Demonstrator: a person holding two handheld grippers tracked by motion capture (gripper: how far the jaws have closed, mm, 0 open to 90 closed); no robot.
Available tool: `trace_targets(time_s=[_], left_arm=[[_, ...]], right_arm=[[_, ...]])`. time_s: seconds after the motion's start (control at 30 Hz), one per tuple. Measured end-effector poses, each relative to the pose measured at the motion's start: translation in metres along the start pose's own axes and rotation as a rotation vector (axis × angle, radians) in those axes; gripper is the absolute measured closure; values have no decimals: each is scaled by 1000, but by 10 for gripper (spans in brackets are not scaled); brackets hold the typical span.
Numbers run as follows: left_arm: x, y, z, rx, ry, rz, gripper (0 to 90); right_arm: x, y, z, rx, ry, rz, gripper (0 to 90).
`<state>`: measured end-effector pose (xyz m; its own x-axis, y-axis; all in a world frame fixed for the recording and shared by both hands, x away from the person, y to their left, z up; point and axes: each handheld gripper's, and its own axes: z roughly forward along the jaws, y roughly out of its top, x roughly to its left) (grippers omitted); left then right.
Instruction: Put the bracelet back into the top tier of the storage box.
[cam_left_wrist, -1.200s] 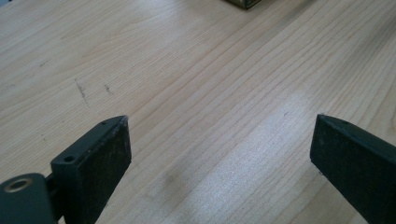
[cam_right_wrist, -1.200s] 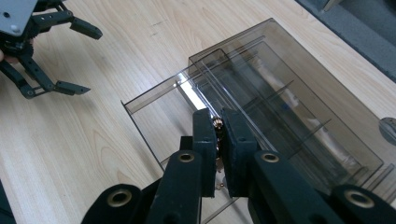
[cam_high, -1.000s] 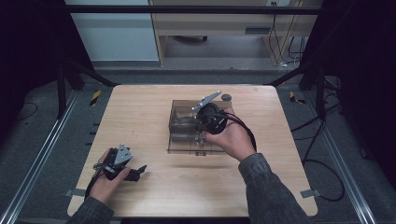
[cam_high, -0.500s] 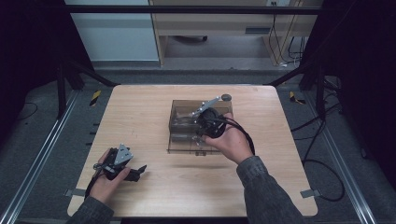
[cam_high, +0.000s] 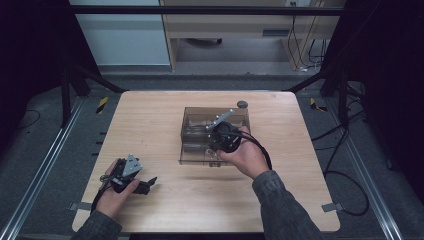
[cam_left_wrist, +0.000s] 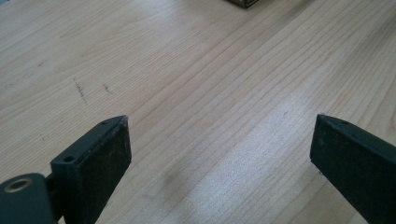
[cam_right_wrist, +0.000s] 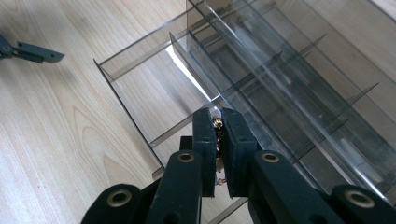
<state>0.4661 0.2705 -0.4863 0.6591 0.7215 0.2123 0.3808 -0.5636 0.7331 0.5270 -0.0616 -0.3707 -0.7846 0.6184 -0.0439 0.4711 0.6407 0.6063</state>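
A smoky clear organiser box (cam_high: 200, 111) with thin dividers stands at the middle of the wooden table (cam_high: 150, 115). My right gripper (cam_high: 220, 143) is tilted down over the box's near side. In the right gripper view the right gripper (cam_right_wrist: 216, 140) is shut on a small brass-coloured metal part (cam_right_wrist: 217, 124), held just above a front compartment of the box (cam_right_wrist: 289, 93). My left gripper (cam_high: 149, 184) rests on the table at the front left. In the left gripper view the left gripper (cam_left_wrist: 219, 149) is open, with bare wood between its jaws.
A small dark round object (cam_high: 242, 104) lies near the table's far edge behind the box. Several small parts lie in the box's compartments. A cable (cam_high: 260, 150) loops from the right gripper over the hand. Dark frame posts flank the table.
The right gripper has shifted slightly toward the near side of the box and sunk lower over it. The left gripper has stayed put.
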Motion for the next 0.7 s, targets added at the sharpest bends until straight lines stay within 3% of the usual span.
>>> trace_targets(time_s=[0.47, 0.7], left_arm=[[-1, 0, 1, -1, -1, -1, 50], [-1, 0, 0, -3, -2, -1, 49]], right_arm=[[1, -9, 14, 34, 9, 9, 854], [1, -9, 14, 20, 17, 20, 843]])
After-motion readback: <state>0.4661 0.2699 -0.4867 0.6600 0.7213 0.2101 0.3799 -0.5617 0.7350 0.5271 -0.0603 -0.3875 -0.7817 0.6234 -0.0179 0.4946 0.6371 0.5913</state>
